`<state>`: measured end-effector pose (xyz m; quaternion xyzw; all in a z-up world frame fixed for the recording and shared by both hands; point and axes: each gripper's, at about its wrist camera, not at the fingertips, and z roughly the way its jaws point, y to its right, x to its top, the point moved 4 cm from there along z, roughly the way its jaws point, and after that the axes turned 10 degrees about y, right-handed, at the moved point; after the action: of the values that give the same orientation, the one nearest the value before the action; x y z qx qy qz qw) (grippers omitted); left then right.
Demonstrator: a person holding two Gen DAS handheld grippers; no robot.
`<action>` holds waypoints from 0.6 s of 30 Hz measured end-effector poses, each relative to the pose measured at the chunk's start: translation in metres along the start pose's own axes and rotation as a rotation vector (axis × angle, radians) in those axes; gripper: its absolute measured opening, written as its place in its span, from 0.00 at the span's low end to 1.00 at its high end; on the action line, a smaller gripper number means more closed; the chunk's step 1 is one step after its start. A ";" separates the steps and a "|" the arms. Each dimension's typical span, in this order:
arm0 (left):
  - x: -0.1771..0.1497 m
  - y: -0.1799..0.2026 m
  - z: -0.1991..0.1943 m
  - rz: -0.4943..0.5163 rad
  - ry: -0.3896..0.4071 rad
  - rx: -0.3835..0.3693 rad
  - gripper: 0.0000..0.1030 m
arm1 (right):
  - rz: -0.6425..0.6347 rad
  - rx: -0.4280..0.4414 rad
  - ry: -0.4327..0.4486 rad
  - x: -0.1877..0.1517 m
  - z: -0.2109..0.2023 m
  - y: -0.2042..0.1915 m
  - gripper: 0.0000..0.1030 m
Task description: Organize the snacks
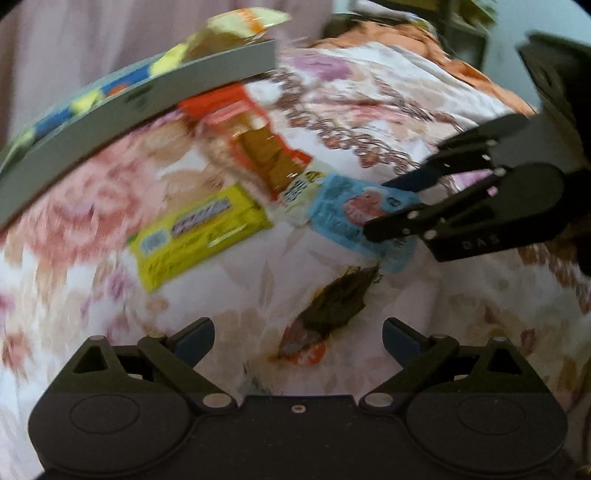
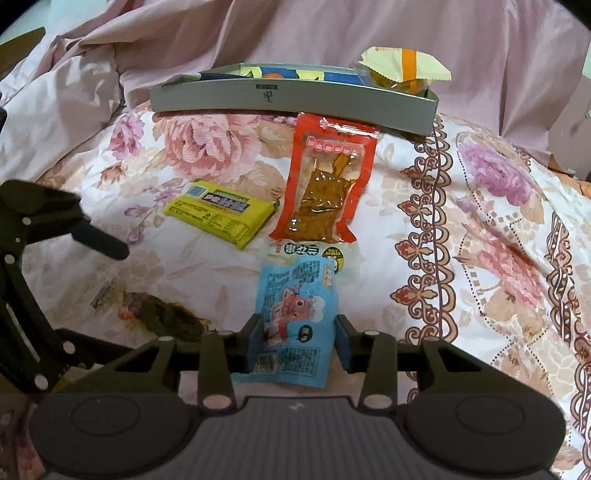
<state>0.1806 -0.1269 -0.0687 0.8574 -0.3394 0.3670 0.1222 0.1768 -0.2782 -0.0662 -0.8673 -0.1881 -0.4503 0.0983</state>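
Fingers of the right gripper [image 2: 299, 341] sit on both sides of the blue snack packet [image 2: 295, 317], blue pads against its edges, so it is grasping that packet; the packet lies on the floral bedspread [image 2: 480, 221], near side of the grey tray [image 2: 295, 105]. Left gripper [image 1: 298, 334] fingers spread wide, released, nothing between the pads; a dark brown packet [image 1: 332, 302] lies on the bedspread just ahead of them. Left wrist view is motion-blurred.

Relative to the grey tray: red packet [image 2: 328, 181] lies just in front of it, top end touching or tucked at the tray wall, cannot tell which. Yellow bar packet [image 2: 221, 212] sits in front of the tray too, beside the red one on its left in the right wrist view, apart from the wall. A pale packet [image 2: 314, 254] lies between the red packet and the blue one, partly under the blue one. Inside the tray: blue and yellow wrappers, plus a pale yellow and orange packet [image 2: 406, 68] sticking up at its right end. Pink quilt [image 2: 332, 33] bunched behind the tray.
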 end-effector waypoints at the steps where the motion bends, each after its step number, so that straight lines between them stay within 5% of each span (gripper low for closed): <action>1: 0.003 0.002 0.002 0.036 -0.003 -0.013 0.95 | 0.002 0.002 -0.001 0.000 0.001 0.001 0.44; 7: 0.010 0.005 0.019 0.135 -0.050 -0.118 0.87 | 0.015 0.008 -0.001 0.000 0.003 0.002 0.45; 11: 0.009 -0.002 0.020 0.078 -0.071 -0.180 0.68 | 0.015 0.008 0.003 0.001 0.005 0.003 0.45; 18: 0.002 -0.001 0.012 0.005 -0.070 -0.132 0.52 | 0.025 0.003 0.013 0.001 0.008 0.003 0.45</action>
<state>0.1889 -0.1321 -0.0757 0.8589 -0.3692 0.3139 0.1655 0.1845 -0.2775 -0.0696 -0.8666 -0.1772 -0.4543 0.1062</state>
